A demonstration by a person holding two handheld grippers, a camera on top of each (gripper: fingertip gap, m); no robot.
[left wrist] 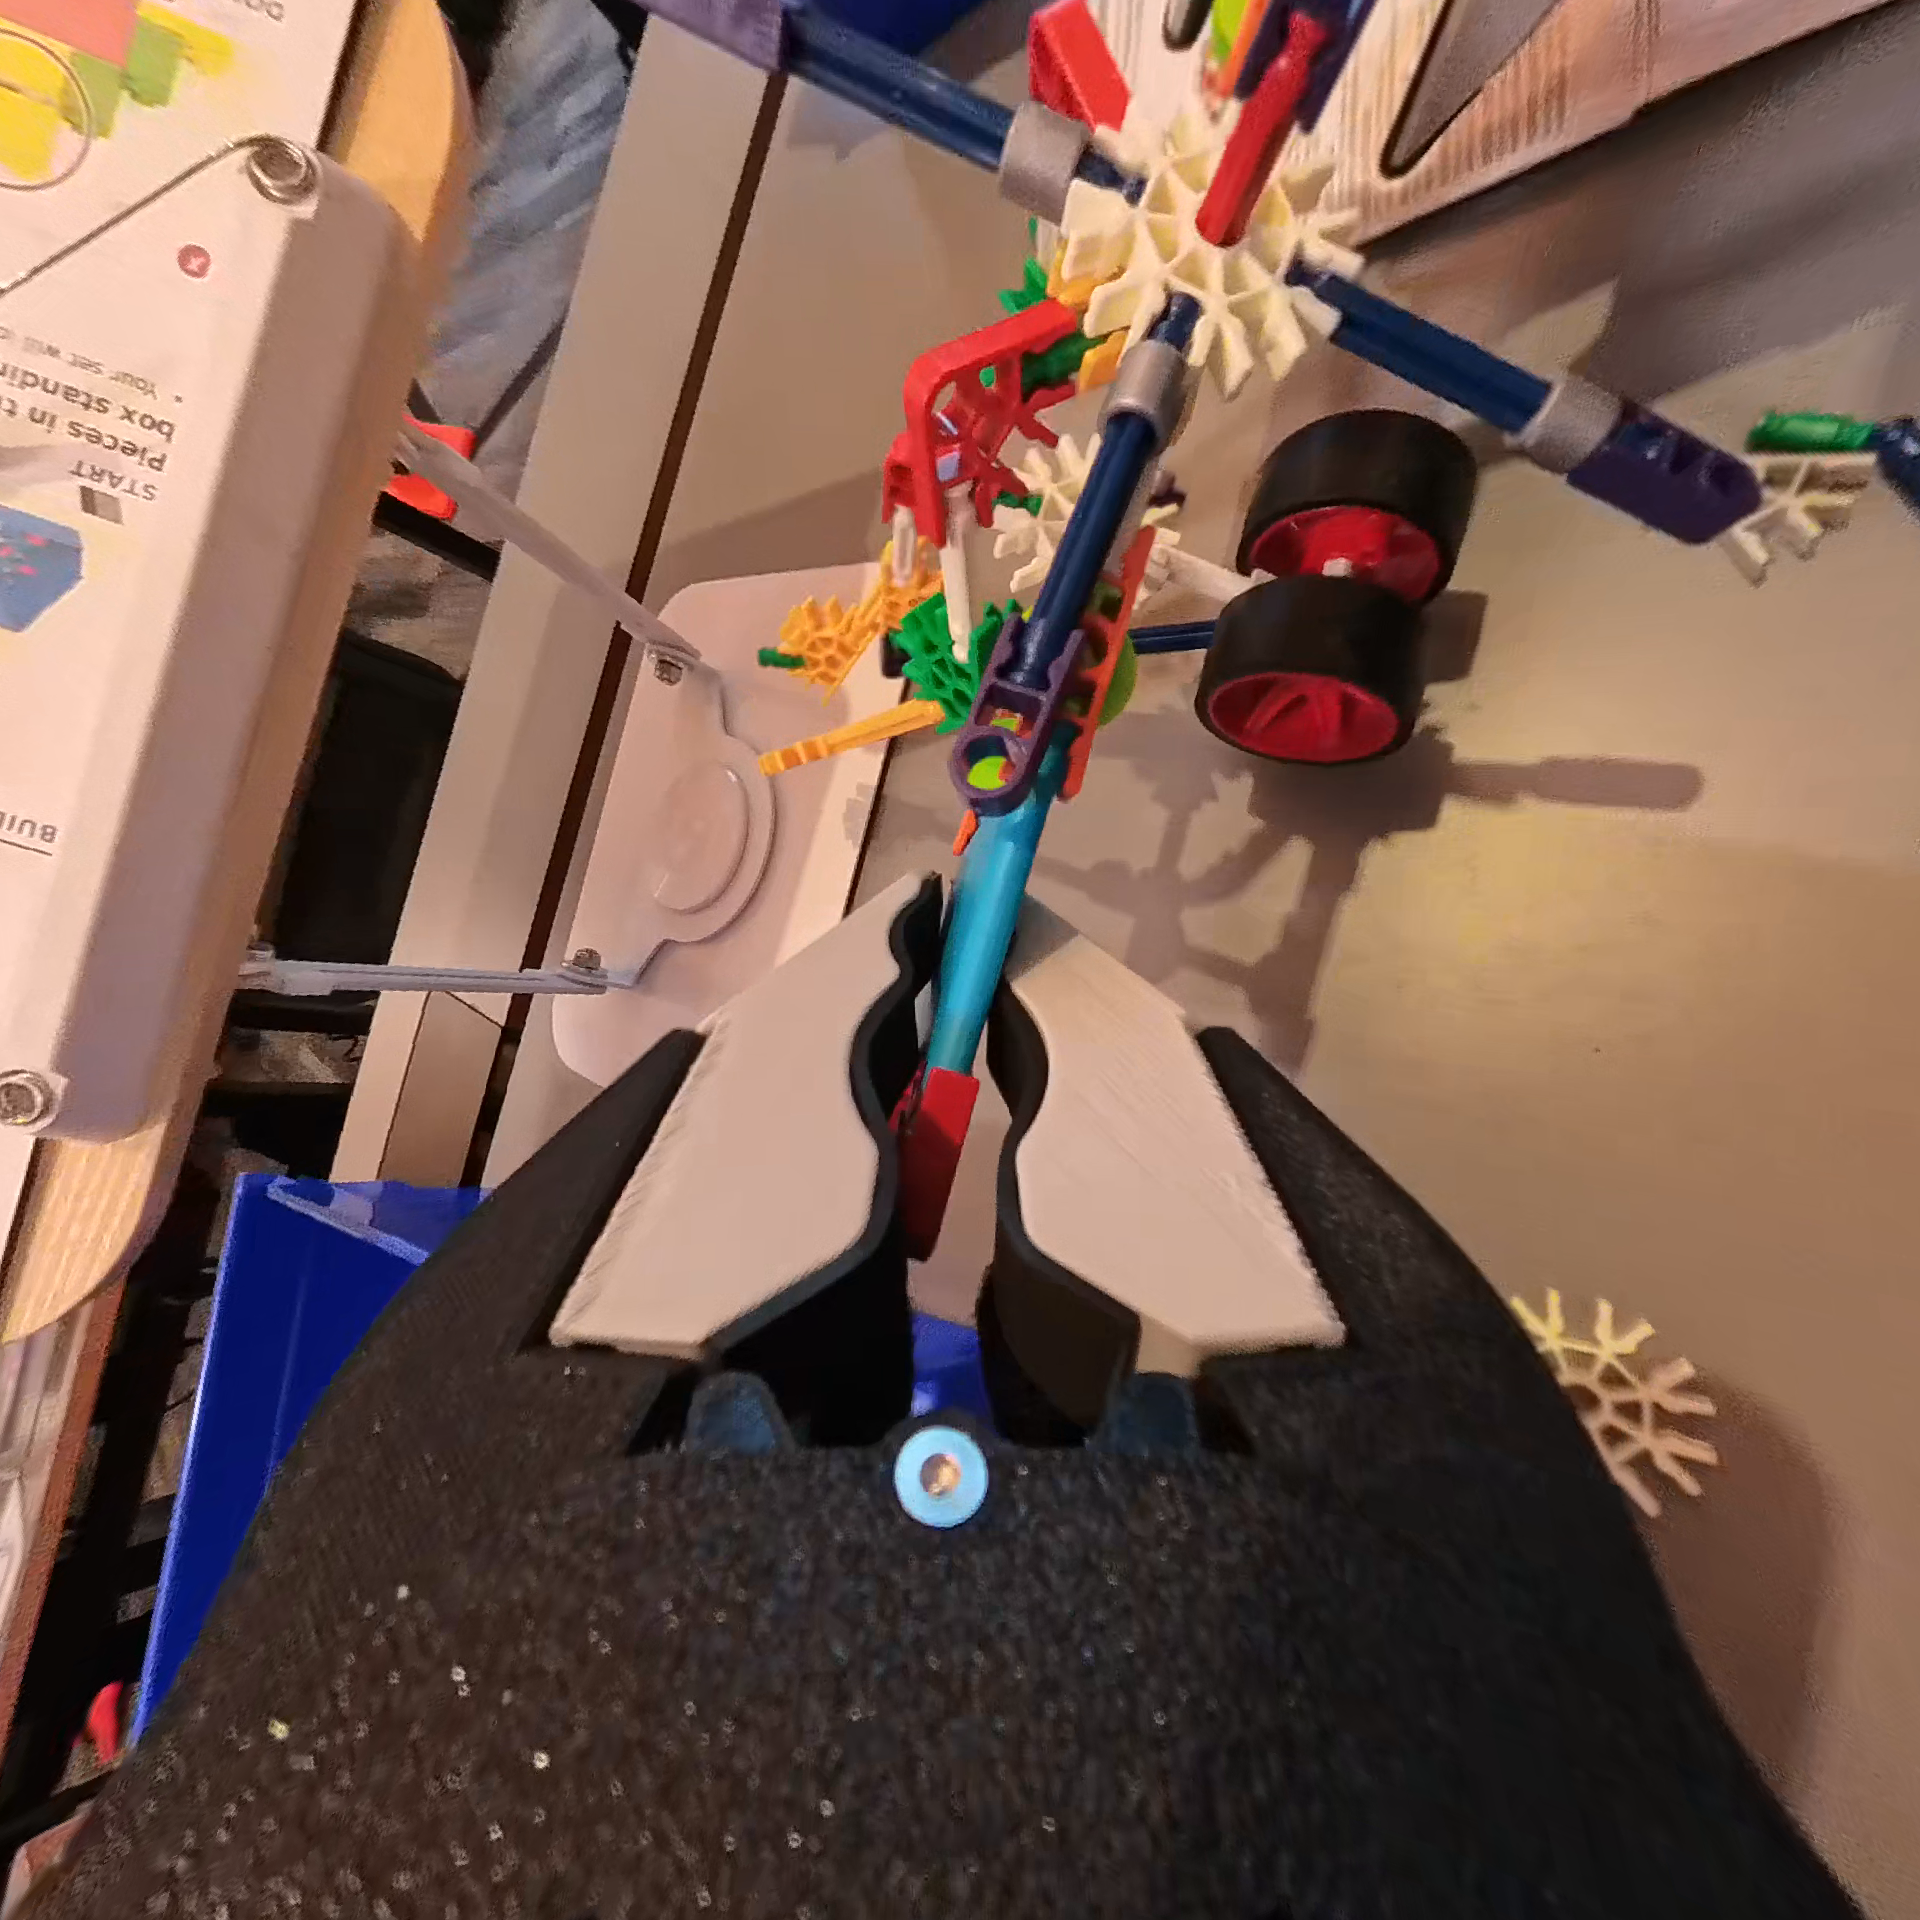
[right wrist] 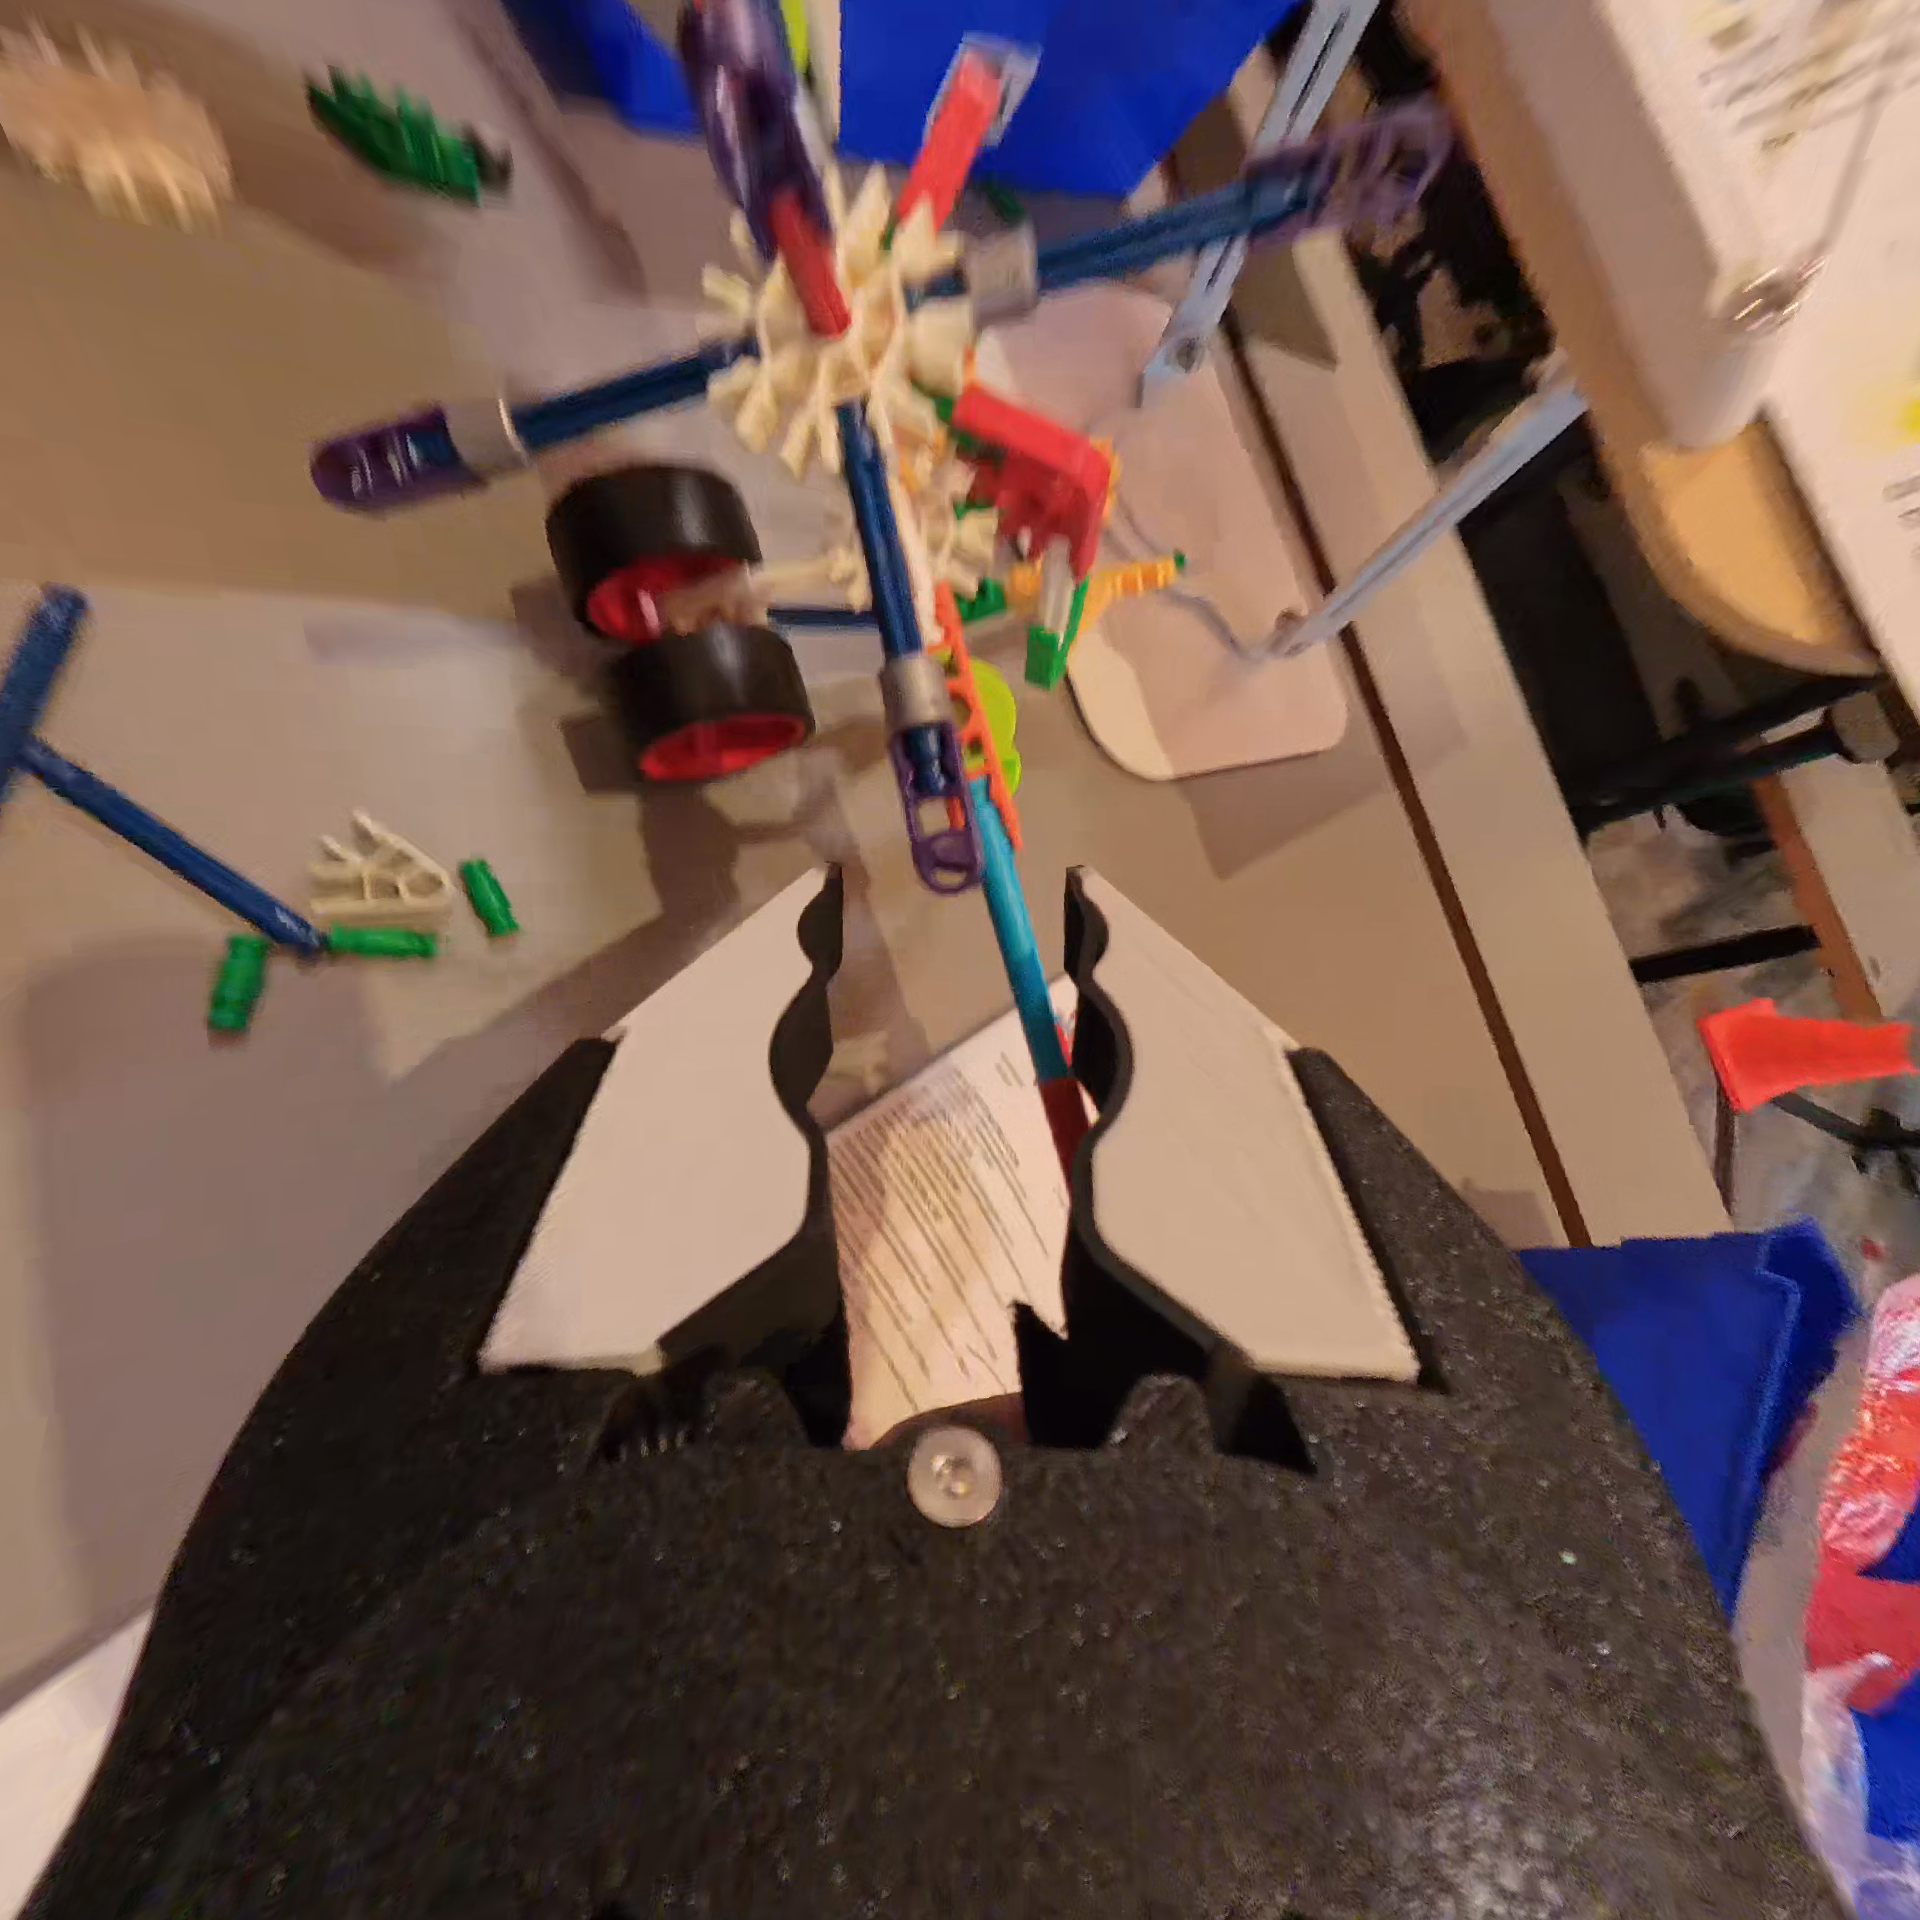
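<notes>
My left gripper is shut on a light blue rod that has a red connector at its near end. The rod belongs to a rod-and-connector toy model with a white snowflake hub, dark blue rods and two black wheels with red hubs. My right gripper is open. The same light blue rod runs between its jaws close to the right finger, and its red connector lies against that finger's pad. The right wrist view is blurred.
A loose white snowflake connector lies on the tan table. Loose green rods, a white connector and a dark blue rod lie at the left. A printed sheet lies under my right gripper. Blue bins and a printed box stand at the sides. Spacing between my two grippers at the tips: around 15 centimeters.
</notes>
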